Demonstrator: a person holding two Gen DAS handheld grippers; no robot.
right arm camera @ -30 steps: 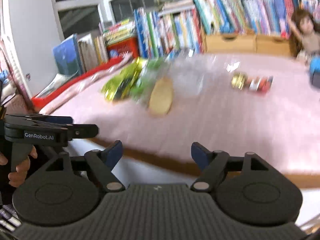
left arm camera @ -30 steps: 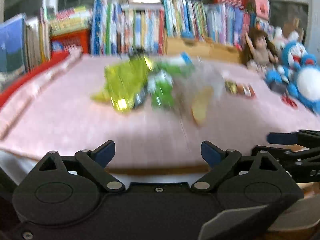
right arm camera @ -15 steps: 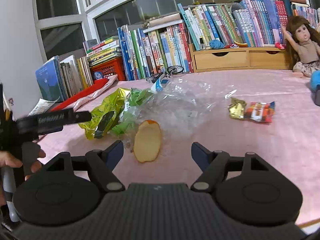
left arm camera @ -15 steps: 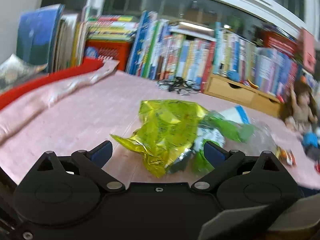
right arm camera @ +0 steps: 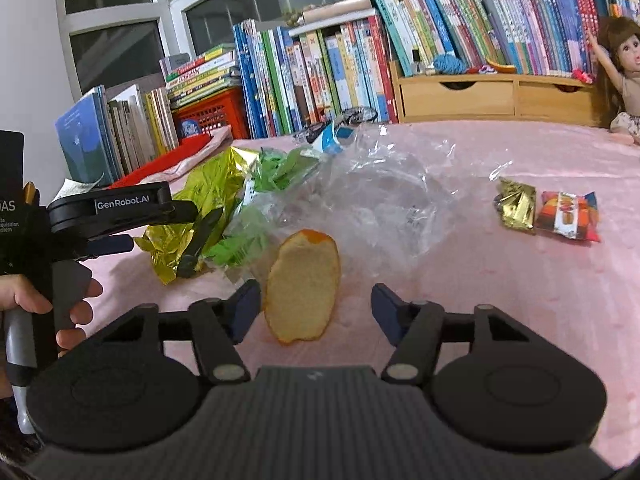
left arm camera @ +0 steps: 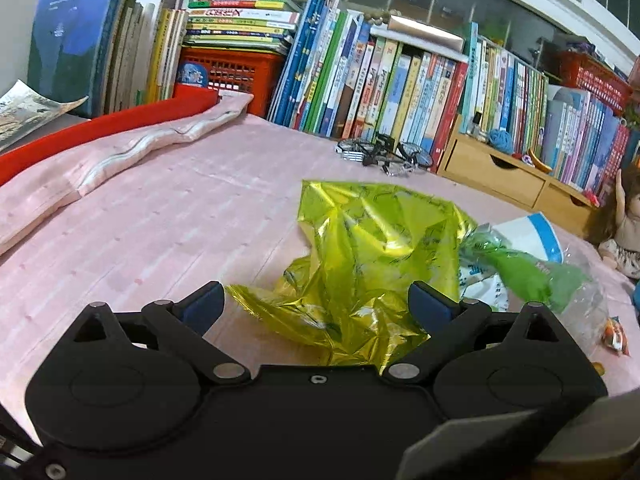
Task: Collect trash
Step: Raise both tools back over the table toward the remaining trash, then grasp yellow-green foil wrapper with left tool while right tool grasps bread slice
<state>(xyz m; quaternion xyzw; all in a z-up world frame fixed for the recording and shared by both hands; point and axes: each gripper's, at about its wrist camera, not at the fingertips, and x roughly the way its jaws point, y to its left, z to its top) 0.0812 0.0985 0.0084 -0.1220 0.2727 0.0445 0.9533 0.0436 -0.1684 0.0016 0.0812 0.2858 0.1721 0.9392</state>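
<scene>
On a pink quilted cloth (right arm camera: 520, 300) lies a heap of rubbish: a crumpled yellow-green foil wrapper (left arm camera: 372, 256), a scrunched green plastic wrapper (left arm camera: 520, 268) touching its right side, a white and blue packet (left arm camera: 536, 232) behind that, and a large clear plastic bag (right arm camera: 380, 208) spread over the middle of the cloth. A pale curved piece of orange peel (right arm camera: 302, 284) lies at the near edge of the clear bag. Well apart to the right sit a small crumpled gold foil wrapper (right arm camera: 516, 206) and, just beside it, a red and orange snack packet (right arm camera: 568, 216) whose print is too small to read. The left gripper (left arm camera: 316, 304) stands wide open, its blue fingertips on either side of the near end of the yellow-green wrapper without pressing on it; in the right wrist view its black body bears the white label "GenRobot.AI", and a hand (right arm camera: 48, 304) grips its handle. The right gripper (right arm camera: 316, 312) is closing, with the orange peel between its blue tips, the left tip just beside the peel and the right one clear of it. Behind stand rows of children's books (left arm camera: 400, 80), a red plastic basket (left arm camera: 232, 68), a wooden drawer unit (right arm camera: 492, 96) and a doll (right arm camera: 624, 80).
</scene>
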